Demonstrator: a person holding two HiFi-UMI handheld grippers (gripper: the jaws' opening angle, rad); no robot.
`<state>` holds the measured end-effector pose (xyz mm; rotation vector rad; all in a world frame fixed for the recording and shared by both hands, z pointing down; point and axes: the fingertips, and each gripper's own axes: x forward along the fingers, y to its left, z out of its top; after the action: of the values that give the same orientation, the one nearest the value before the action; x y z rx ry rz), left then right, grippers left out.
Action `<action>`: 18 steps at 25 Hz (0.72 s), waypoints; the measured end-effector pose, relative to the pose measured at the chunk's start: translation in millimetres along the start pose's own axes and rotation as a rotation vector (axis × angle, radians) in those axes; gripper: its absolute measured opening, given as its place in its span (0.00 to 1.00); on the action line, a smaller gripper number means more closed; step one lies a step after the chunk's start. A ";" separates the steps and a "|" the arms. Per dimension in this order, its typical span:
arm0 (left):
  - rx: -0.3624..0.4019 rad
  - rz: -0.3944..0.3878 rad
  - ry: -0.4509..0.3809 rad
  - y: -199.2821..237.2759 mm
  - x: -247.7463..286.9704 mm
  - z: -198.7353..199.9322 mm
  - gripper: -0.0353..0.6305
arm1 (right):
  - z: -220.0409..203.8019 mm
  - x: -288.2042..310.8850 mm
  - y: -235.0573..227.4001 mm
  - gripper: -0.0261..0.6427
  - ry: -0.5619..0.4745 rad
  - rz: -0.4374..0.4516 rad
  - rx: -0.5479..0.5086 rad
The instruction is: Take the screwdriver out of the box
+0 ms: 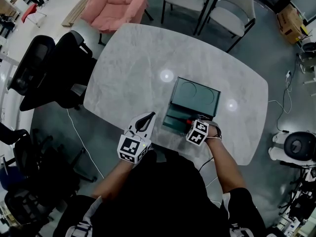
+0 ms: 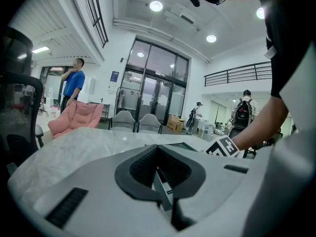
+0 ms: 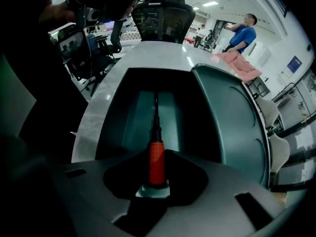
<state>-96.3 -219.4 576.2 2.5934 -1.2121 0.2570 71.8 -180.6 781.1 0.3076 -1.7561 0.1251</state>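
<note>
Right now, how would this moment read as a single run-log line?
right tool: shut on screwdriver handle | shaft: pointing into open box | left tool: shut, empty, left of box, not touching it

Red-handled screwdriver (image 3: pixel 157 162) lies lengthwise inside the open dark-green box (image 3: pixel 111 127).

The pale marbled table (image 1: pixel 128 68) bears a dark green box (image 1: pixel 174 121) near its front edge, lid (image 1: pixel 195 94) apparently folded back.
</note>
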 end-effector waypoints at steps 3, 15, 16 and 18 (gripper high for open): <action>0.000 -0.003 0.002 -1.1 -0.6 -1.9 0.06 | -0.5 -0.1 0.2 0.21 -0.017 -0.013 0.024; 0.005 -0.044 0.017 -10.9 -0.2 -5.6 0.06 | 5.8 -43.4 -6.6 0.21 -0.193 -0.186 0.166; 0.007 -0.049 0.018 -11.9 0.1 -5.3 0.06 | 8.1 -51.8 -7.6 0.21 -0.221 -0.207 0.191; 0.013 -0.054 0.017 -13.2 0.6 -3.5 0.06 | 13.1 -69.5 -8.9 0.21 -0.279 -0.244 0.247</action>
<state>-85.9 -210.5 577.5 2.6253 -1.1365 0.2767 74.3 -182.9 709.9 0.7462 -1.9644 0.1270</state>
